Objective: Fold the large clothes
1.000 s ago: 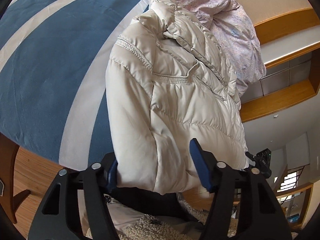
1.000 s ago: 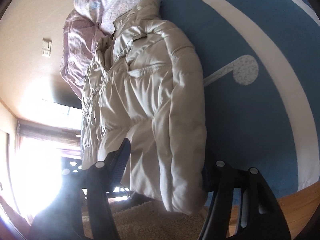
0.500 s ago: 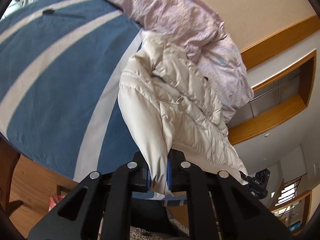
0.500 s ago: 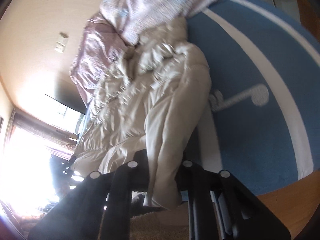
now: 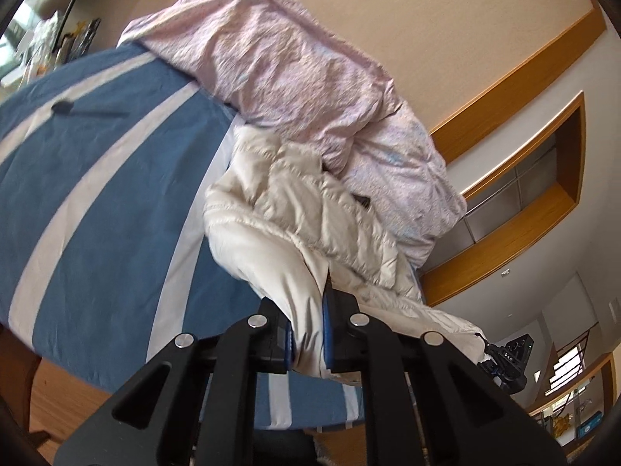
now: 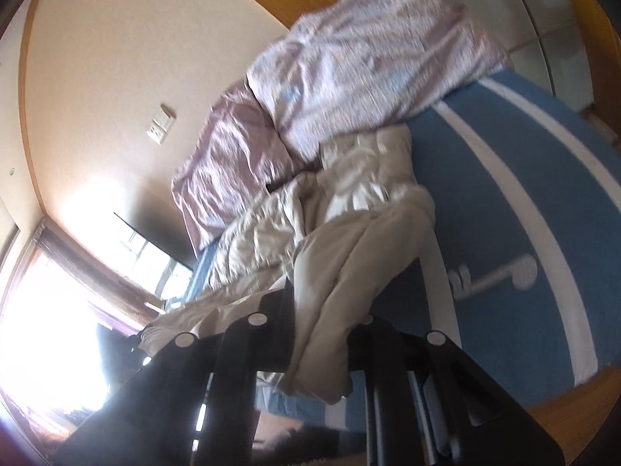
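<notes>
A cream puffer jacket (image 5: pixel 310 209) lies on a blue bed cover with white stripes (image 5: pixel 97 202). My left gripper (image 5: pixel 308 326) is shut on the jacket's lower edge, which is pinched between the blue pads and lifted off the bed. In the right wrist view the same jacket (image 6: pixel 349 225) hangs bunched from my right gripper (image 6: pixel 330 318), which is shut on another part of its lower edge. The collar end rests against the pink quilt. The right view is blurred by motion.
A crumpled pink quilt (image 5: pixel 310 77) (image 6: pixel 368 58) is piled at the head of the bed against a beige wall. Wooden shelving (image 5: pixel 543 163) runs along the right. Wood floor (image 5: pixel 58 400) shows below the bed edge. A bright window (image 6: pixel 58 330) is at left.
Both grippers closed on the jacket's lower edge, then lifted it. The hem has risen off the bed and both views now tilt up toward the headboard wall.
</notes>
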`<state>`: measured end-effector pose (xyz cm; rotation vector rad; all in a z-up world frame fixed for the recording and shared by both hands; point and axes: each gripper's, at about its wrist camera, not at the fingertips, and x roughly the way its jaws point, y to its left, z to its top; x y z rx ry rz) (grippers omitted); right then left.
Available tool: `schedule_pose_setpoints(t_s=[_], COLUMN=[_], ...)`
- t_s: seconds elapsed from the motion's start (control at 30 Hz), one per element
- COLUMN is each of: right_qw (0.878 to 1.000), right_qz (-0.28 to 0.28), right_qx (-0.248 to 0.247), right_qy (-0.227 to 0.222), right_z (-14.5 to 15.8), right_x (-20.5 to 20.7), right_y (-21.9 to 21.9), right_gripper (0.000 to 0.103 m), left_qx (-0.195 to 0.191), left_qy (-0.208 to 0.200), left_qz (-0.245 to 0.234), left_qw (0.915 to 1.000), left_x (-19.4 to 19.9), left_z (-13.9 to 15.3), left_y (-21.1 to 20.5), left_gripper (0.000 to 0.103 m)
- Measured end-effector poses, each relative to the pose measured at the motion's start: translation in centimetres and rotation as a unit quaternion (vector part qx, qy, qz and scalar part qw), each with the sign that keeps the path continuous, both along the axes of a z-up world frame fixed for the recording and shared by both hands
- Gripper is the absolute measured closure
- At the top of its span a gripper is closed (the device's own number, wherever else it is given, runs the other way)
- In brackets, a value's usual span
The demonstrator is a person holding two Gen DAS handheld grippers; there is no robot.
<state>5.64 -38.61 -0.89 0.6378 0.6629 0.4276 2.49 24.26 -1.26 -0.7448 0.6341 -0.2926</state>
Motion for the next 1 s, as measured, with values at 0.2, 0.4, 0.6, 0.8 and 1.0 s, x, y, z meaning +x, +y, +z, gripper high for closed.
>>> schedule_pose_setpoints(t_s=[0.2, 0.4, 0.6, 0.8, 1.0], right_qw=[0.997, 0.994, 0.991, 0.986, 0.975], right_qz=[-0.043, -0.077, -0.112, -0.162, -0.200], right_qx=[-0.015, -0.013, -0.015, -0.038, -0.052], right_qy=[-0.058, -0.079, -0.068, -0.005, 0.083], right_z=[3.8, 5.3, 4.6, 0.6, -4.3], right_x=[3.8, 9.3, 16.8, 25.6, 32.5], right_y=[1.2, 2.5, 3.4, 4.0, 4.8], right_gripper=[0.090, 0.090, 0.089, 0.085, 0.075], left_qx=[0.027, 0.031, 0.057, 0.071, 0.116], left_qy=[-0.046, -0.057, -0.057, -0.036, -0.002], left_qz=[0.011, 0.024, 0.048, 0.083, 0.100], left_qw=[0.9985, 0.9976, 0.9956, 0.9933, 0.9882], left_x=[4.5, 10.8, 17.8, 25.4, 31.1], left_z=[4.0, 6.3, 7.9, 6.5, 3.6], left_y=[-0.4, 0.0, -0.5, -0.7, -1.8], left_gripper=[0.093, 0.093, 0.093, 0.091, 0.081])
